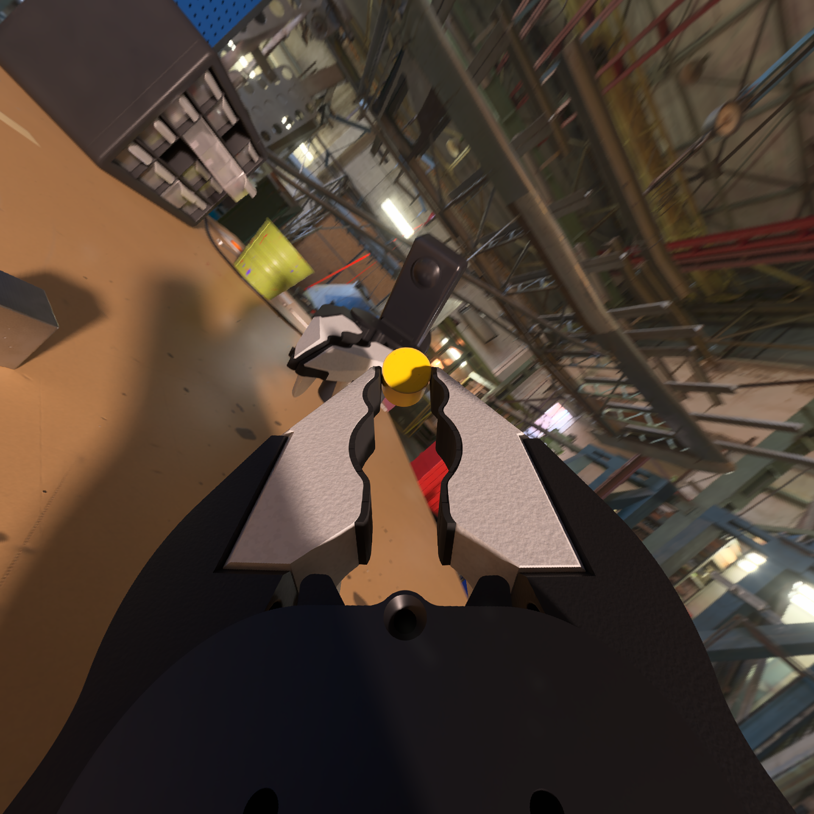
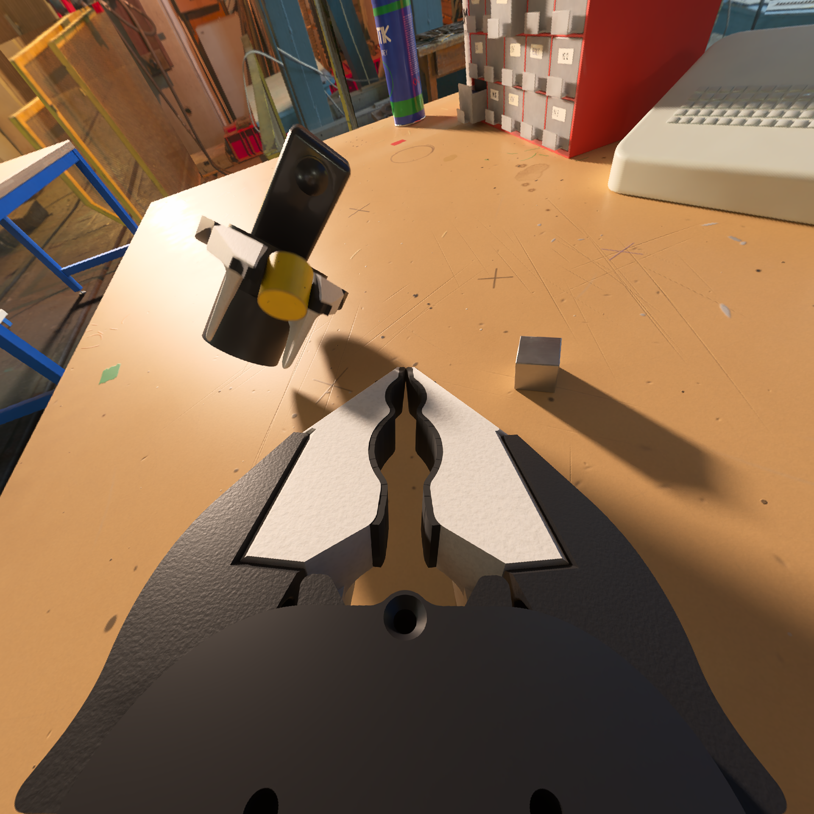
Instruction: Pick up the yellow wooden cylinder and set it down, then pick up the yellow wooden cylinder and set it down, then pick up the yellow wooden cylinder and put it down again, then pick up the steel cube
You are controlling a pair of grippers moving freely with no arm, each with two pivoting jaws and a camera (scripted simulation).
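Note:
My left gripper (image 1: 405, 374) is shut on the yellow wooden cylinder (image 1: 405, 375), held at the fingertips well above the table. In the right wrist view the left gripper (image 2: 286, 286) hangs in the air at the left with the yellow cylinder (image 2: 284, 286) between its fingers, tilted. The steel cube (image 2: 538, 364) stands on the table to the right of my right gripper's tips; it also shows at the left edge of the left wrist view (image 1: 22, 323). My right gripper (image 2: 406, 372) is shut and empty, above the table. It shows beyond the cylinder in the left wrist view (image 1: 323, 352).
The orange wooden table (image 2: 440, 246) carries a red drawer cabinet (image 2: 550, 66), a blue spray can (image 2: 401, 61) and a cream keyboard (image 2: 727, 127) at the back. A dark drawer cabinet (image 1: 145, 114) stands at the table's far side in the left wrist view. The table's left edge (image 2: 79, 317) drops off.

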